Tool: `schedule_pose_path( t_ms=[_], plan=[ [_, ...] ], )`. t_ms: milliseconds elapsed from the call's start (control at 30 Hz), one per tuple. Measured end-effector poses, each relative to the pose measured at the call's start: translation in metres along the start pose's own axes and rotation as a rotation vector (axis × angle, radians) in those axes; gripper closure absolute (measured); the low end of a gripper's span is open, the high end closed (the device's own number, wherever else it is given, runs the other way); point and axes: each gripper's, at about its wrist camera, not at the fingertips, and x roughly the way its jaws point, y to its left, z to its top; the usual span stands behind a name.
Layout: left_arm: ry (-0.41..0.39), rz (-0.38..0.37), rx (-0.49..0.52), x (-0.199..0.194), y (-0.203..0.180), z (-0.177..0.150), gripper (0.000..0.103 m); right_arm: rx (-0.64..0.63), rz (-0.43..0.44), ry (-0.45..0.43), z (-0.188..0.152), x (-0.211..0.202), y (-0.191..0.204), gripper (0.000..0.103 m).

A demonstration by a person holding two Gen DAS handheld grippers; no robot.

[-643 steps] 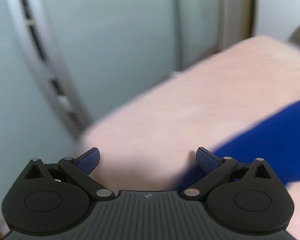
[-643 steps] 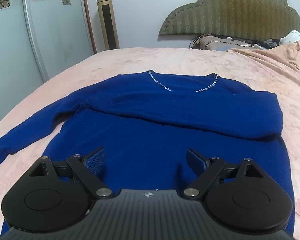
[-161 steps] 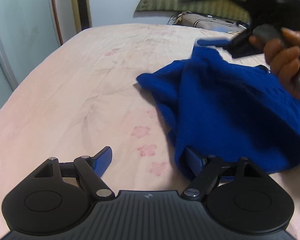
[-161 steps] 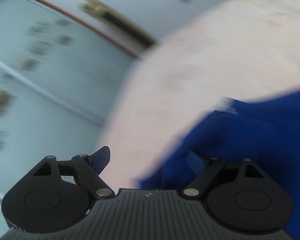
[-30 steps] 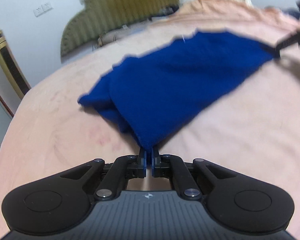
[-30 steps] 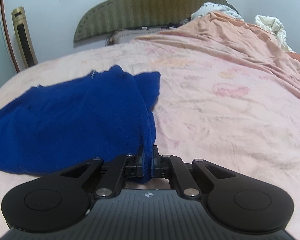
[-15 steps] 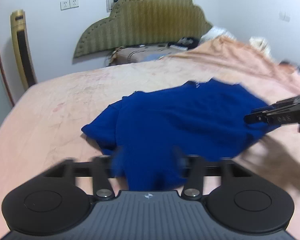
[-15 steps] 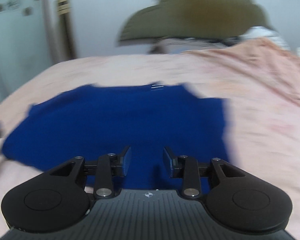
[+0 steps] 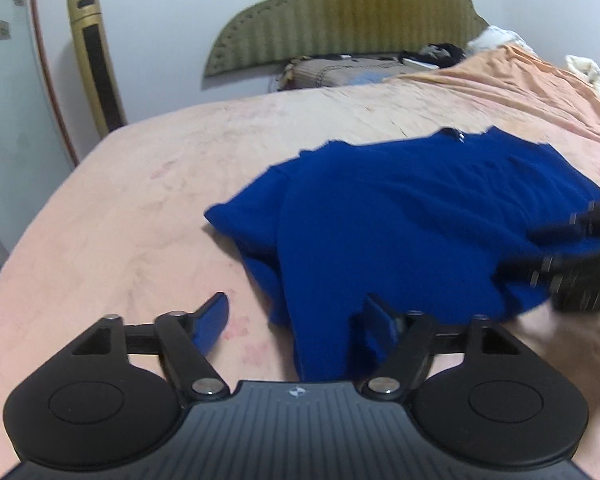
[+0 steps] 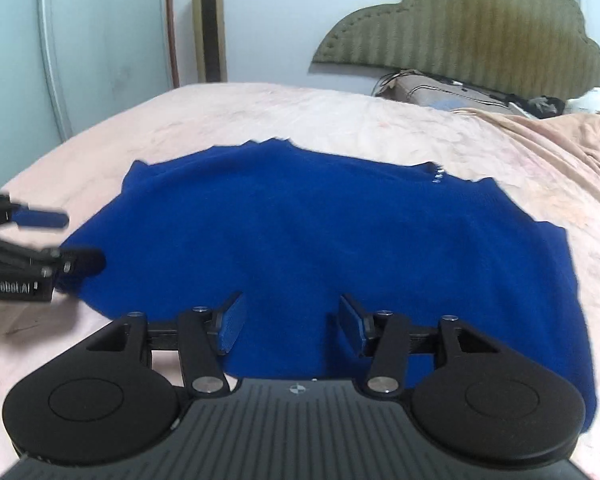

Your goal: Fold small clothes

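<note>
So the folded royal-blue knit sweater [image 10: 320, 248] lies flat on the pink bedsheet [image 9: 140, 208]. The left gripper [image 9: 292, 320] and right gripper [image 10: 288, 324] have just been opening, jaws apart and pressing nothing, probably to drop the fold.

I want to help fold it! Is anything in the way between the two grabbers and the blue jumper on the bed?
Nothing visible is. The dark blue knitted jumper lies folded on the pink bedsheet. The left gripper and right gripper have just been opening; both stand open right at its near edge, gripping nothing.
</note>
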Motion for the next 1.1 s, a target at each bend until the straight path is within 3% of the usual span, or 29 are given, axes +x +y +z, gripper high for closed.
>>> schedule_pose_path(
  t_ms=[133, 367, 600, 800, 900, 1000, 1100],
  plan=[
    [0.003, 0.007, -0.026, 0.001, 0.003, 0.003, 0.027, -0.014, -0.024, 0.018, -0.008, 0.003, 0.003, 0.041],
    [0.018, 0.024, -0.050, 0.008, 0.007, 0.007, 0.027, -0.014, -0.060, -0.023, -0.005, -0.012, 0.006, 0.041],
    [0.033, 0.038, -0.061, 0.014, 0.009, 0.011, 0.026, -0.081, -0.048, -0.068, 0.004, -0.022, 0.024, 0.040],
    [0.028, 0.018, -0.101, 0.021, 0.022, 0.018, 0.020, -0.124, -0.036, -0.077, 0.008, -0.022, 0.037, 0.038],
    [0.033, 0.024, -0.167, 0.031, 0.041, 0.026, 0.018, -0.191, -0.048, -0.082, 0.006, -0.022, 0.051, 0.038],
    [0.114, 0.034, -0.221, 0.049, 0.059, 0.036, 0.018, -0.300, -0.072, -0.094, 0.001, -0.022, 0.074, 0.036],
    [0.122, -0.084, -0.280, 0.061, 0.079, 0.039, 0.018, -0.436, -0.083, -0.116, -0.010, -0.024, 0.097, 0.031]
  ],
)
